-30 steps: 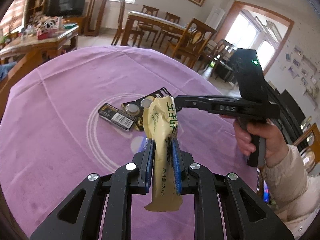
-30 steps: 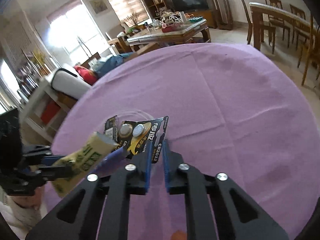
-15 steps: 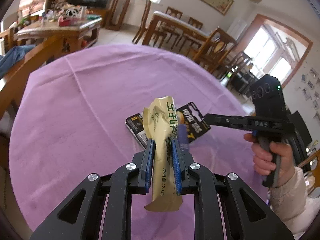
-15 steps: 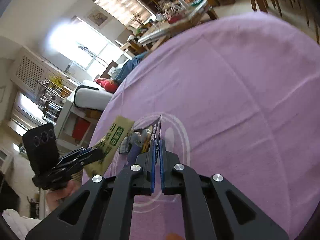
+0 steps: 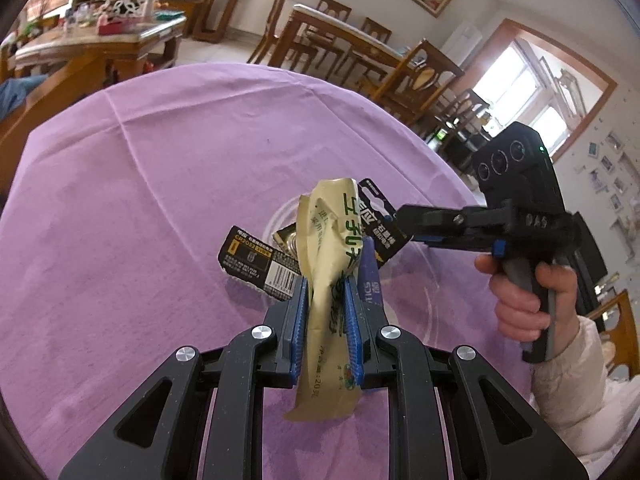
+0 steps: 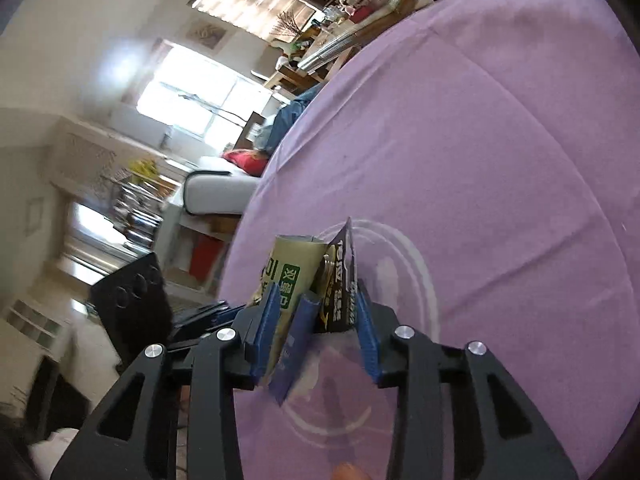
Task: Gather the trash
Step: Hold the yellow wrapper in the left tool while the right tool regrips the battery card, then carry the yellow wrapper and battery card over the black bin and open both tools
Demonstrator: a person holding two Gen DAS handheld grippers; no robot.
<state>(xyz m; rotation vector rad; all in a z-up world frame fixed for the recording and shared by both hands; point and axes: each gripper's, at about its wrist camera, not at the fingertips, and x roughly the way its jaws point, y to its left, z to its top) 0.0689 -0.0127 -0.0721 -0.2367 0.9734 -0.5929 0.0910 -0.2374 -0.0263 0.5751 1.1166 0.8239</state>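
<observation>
A crumpled yellow snack wrapper with green print stands upright in my left gripper, which is shut on it above the purple tablecloth. My right gripper reaches in from the right; its jaws are opening. A black button-battery card and a blue-purple strip stand loose between its fingers, and the pads do not press on them. In the left wrist view the right gripper has its tips at that card. A second black card with a barcode lies just behind the wrapper.
A clear round dish sits on the cloth under the trash. A person's hand and pale sleeve hold the right gripper. Wooden chairs and a dining table stand beyond the table's far edge, and a sofa is to the side.
The right gripper's jaws, earlier shut on the battery card, now stand apart with the card loose between them, and the gripper has rolled. The left gripper has brought the wrapper closer to the cards.
</observation>
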